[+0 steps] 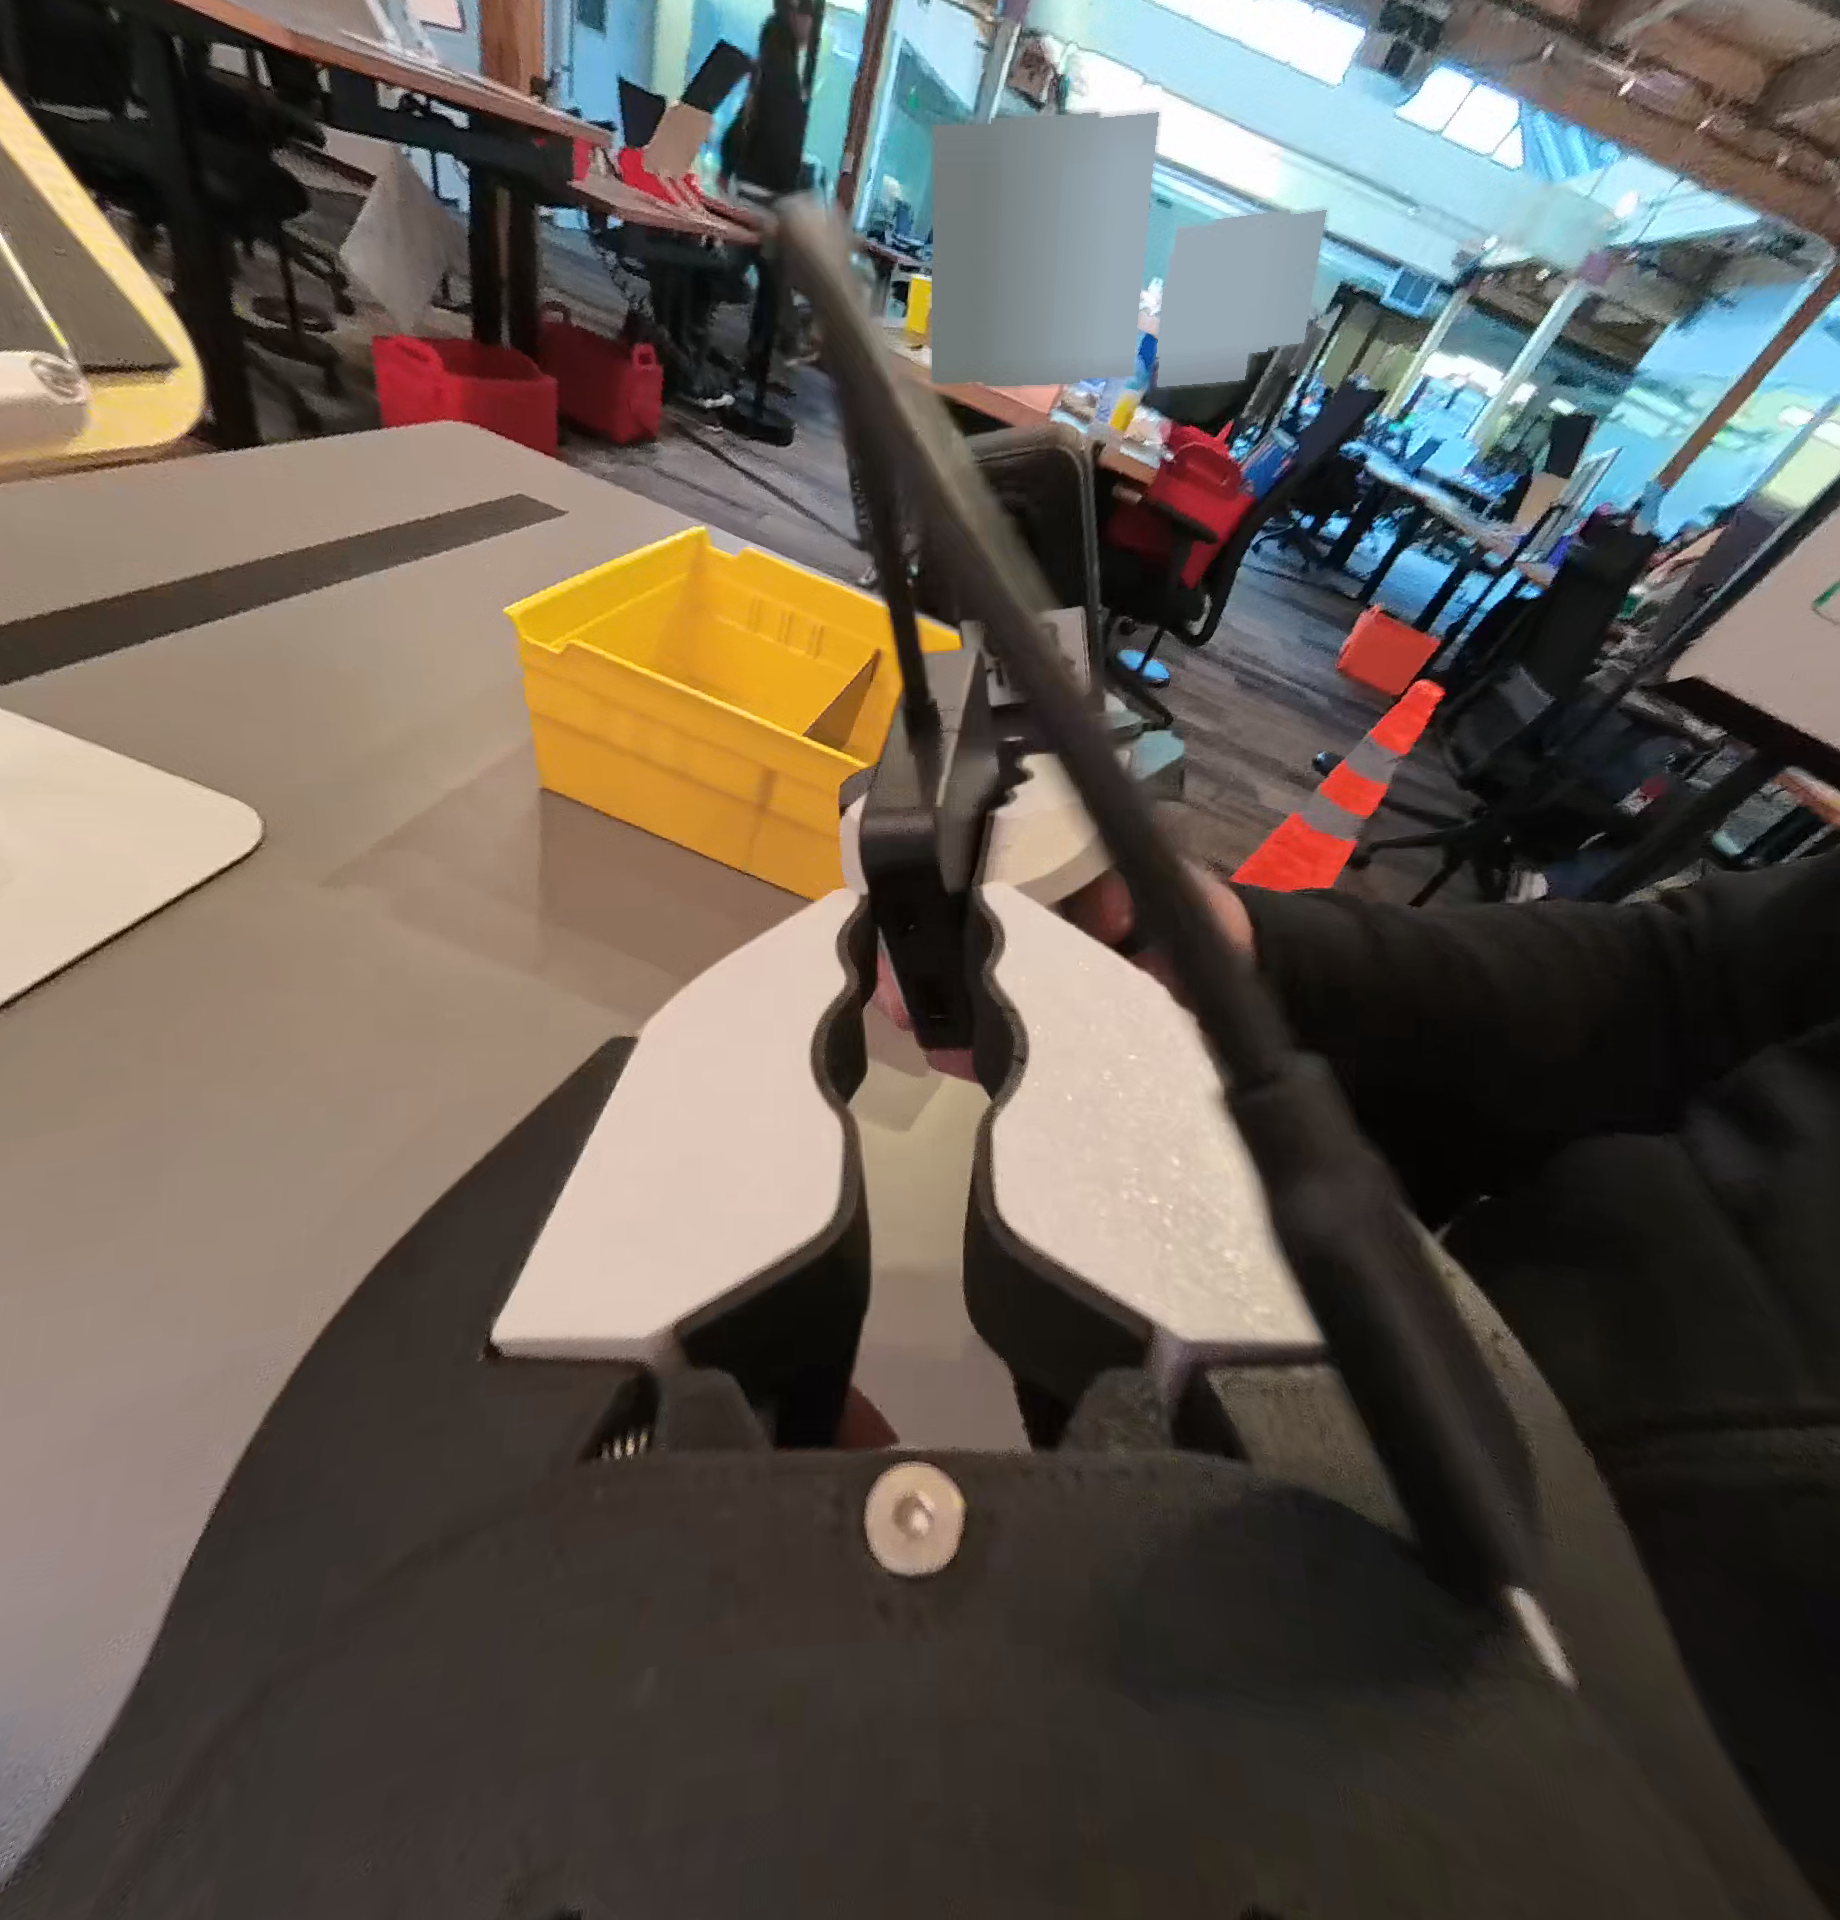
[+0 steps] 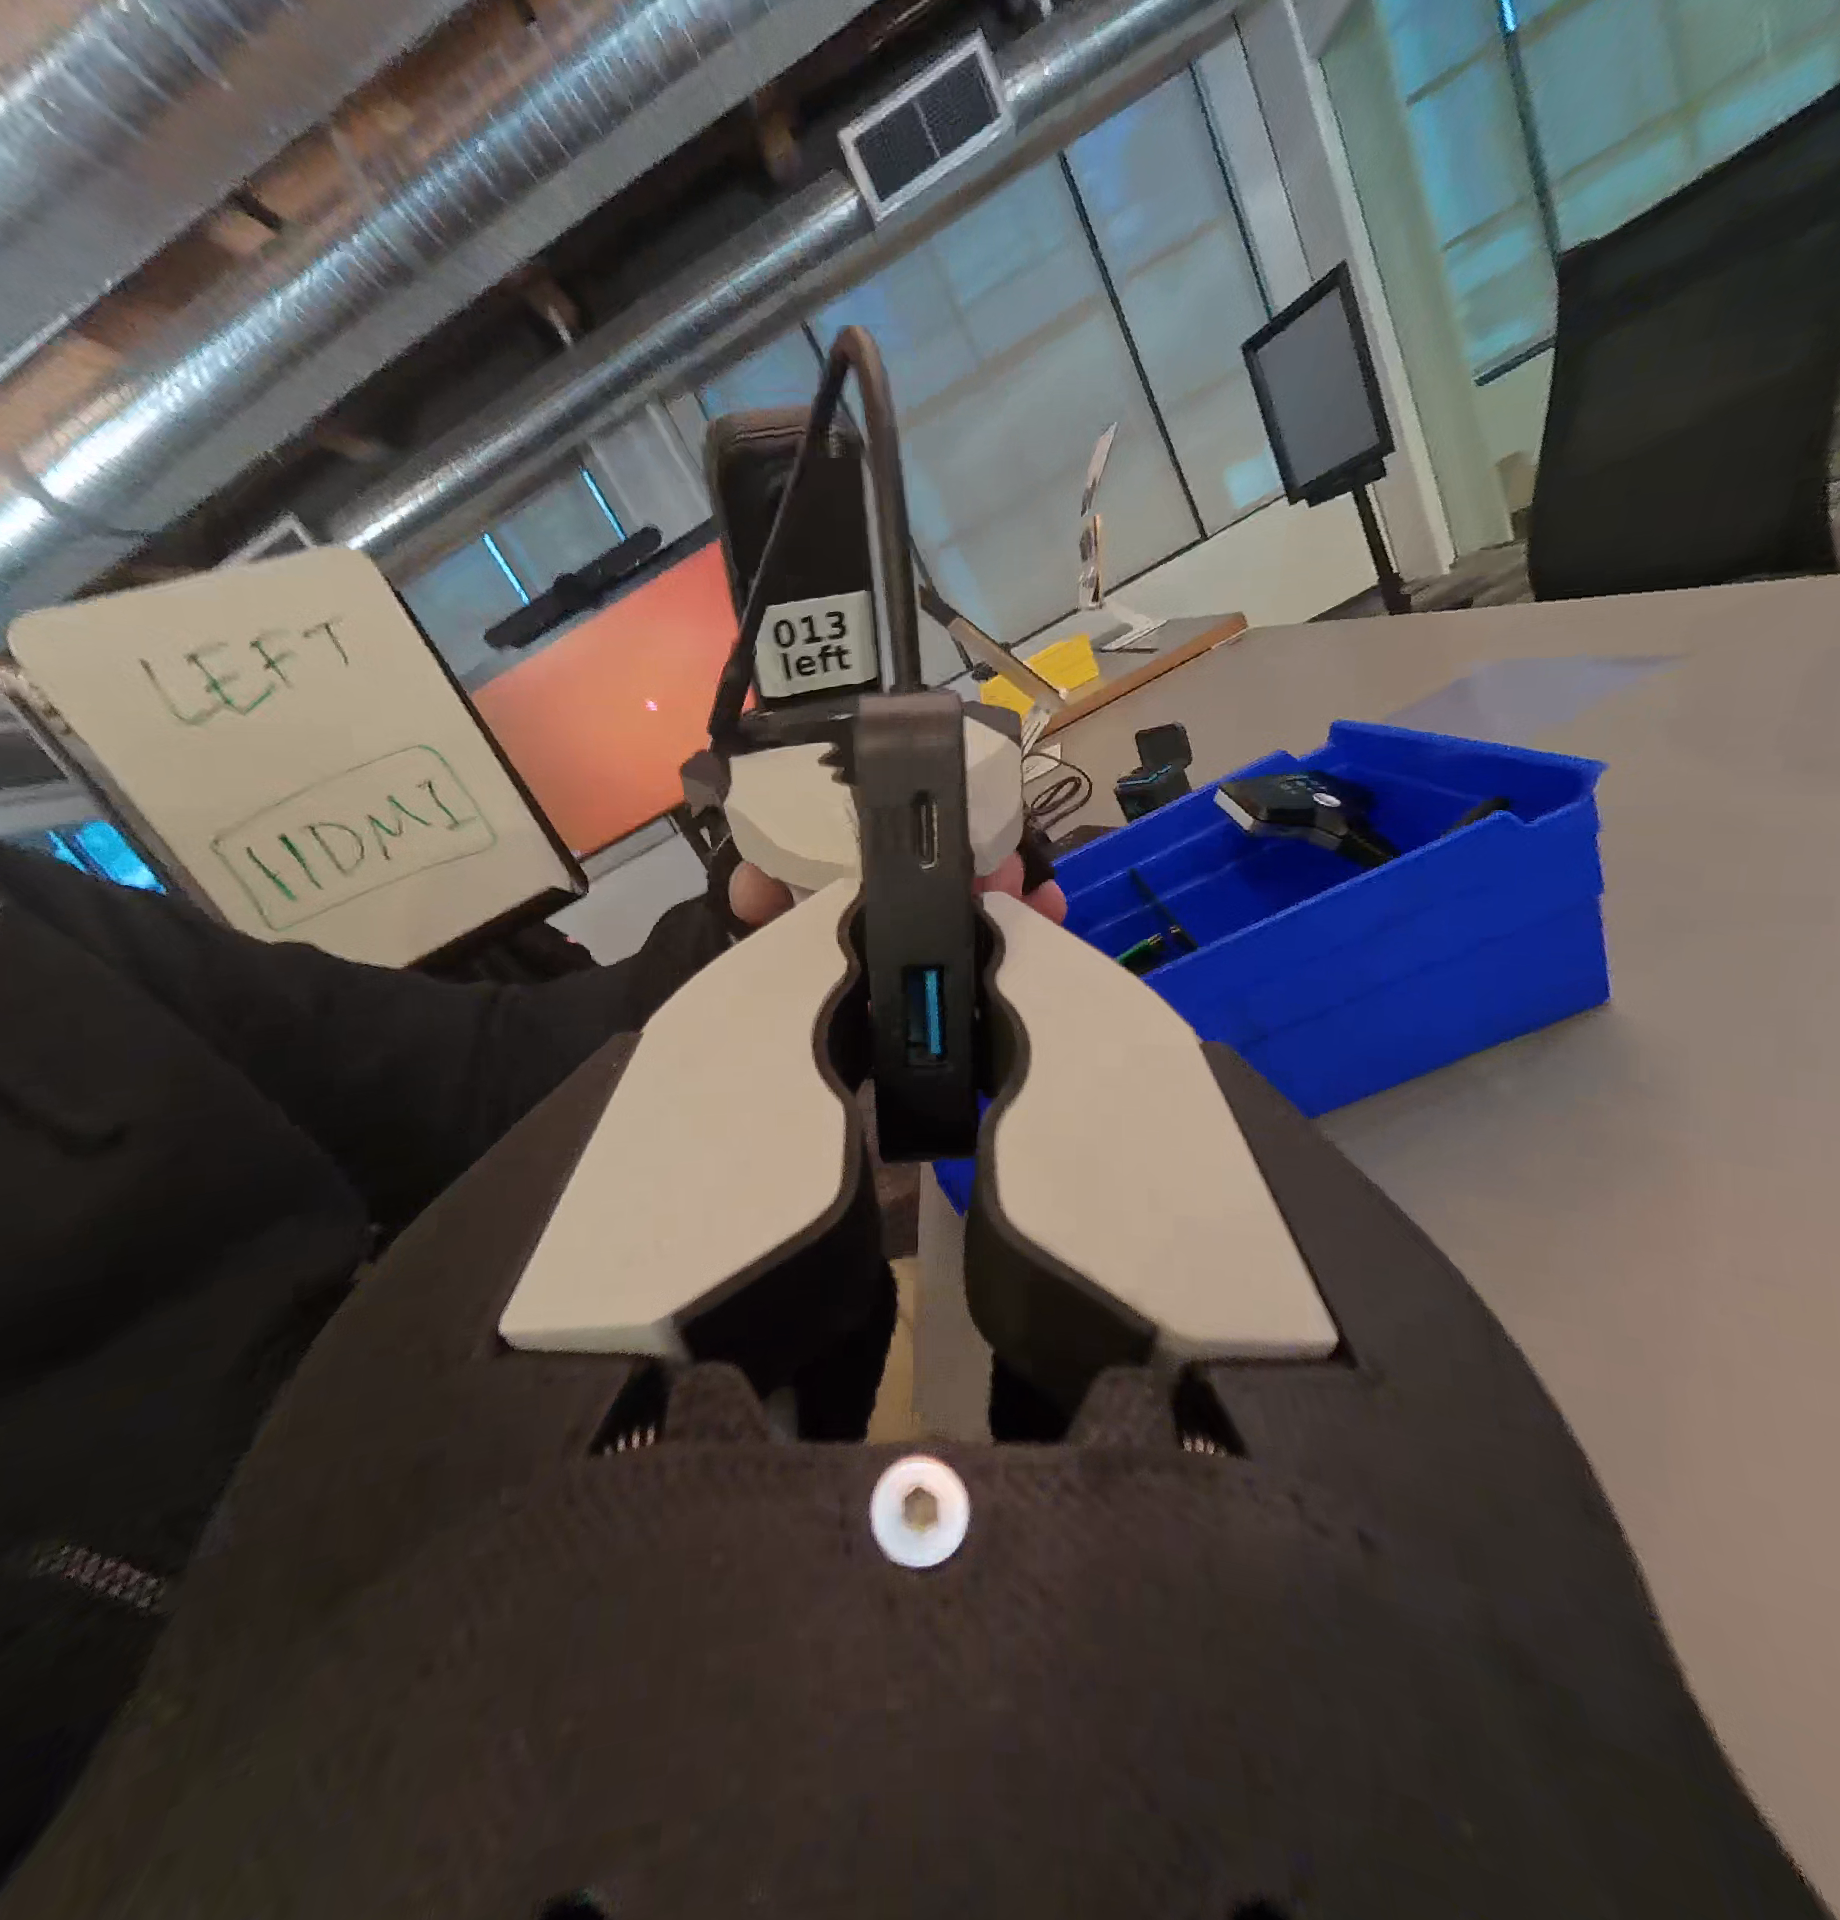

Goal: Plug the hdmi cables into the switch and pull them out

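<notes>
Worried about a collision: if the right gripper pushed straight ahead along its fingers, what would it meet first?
Likely the left gripper, directly ahead and clamped on the far end of the same switch; depth is unclear.

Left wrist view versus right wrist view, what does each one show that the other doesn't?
Only the left wrist view: a yellow bin, an orange cone, and a loose cable crossing the frame. Only the right wrist view: a blue bin, a whiteboard and the switch's side ports. Both: the switch gripped by the left gripper and the right gripper, over the grey table.
</notes>
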`<state>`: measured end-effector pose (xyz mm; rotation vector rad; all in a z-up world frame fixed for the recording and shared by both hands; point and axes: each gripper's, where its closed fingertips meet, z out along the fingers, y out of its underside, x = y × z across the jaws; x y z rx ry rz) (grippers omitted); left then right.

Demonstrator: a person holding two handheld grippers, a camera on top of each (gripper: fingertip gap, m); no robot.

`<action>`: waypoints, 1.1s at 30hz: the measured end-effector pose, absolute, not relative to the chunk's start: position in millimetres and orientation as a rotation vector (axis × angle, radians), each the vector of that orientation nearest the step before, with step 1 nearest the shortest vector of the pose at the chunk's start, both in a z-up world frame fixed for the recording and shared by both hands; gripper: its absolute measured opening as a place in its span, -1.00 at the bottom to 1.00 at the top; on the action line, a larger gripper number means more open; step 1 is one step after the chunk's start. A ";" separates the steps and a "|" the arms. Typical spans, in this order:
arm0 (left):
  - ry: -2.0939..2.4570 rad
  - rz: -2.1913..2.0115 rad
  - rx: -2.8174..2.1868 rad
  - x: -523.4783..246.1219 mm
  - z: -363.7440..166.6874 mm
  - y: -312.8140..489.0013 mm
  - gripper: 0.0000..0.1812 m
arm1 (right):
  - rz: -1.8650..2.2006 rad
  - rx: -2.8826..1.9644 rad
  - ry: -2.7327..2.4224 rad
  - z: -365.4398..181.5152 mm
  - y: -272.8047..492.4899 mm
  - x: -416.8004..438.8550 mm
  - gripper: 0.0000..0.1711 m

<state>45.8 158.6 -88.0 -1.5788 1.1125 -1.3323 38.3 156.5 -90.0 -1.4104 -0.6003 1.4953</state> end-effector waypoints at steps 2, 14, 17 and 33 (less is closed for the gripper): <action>1.105 -1.383 -1.576 44.8 -87.6 156.4 -0.84 | 1.430 -1.436 -0.646 -93.2 156.6 37.3 -0.81; 1.066 -1.418 -1.811 41.2 -116.6 165.4 -0.86 | -0.173 -1.475 -1.292 -142.1 182.7 63.5 0.13; 1.113 -1.377 -1.857 45.0 -127.3 160.4 -0.86 | -0.293 -1.478 -1.378 -156.9 183.9 60.3 0.13; 1.151 -1.344 -1.856 50.5 -133.1 155.8 -0.76 | -0.158 -1.580 -1.396 -177.1 182.2 58.4 -0.02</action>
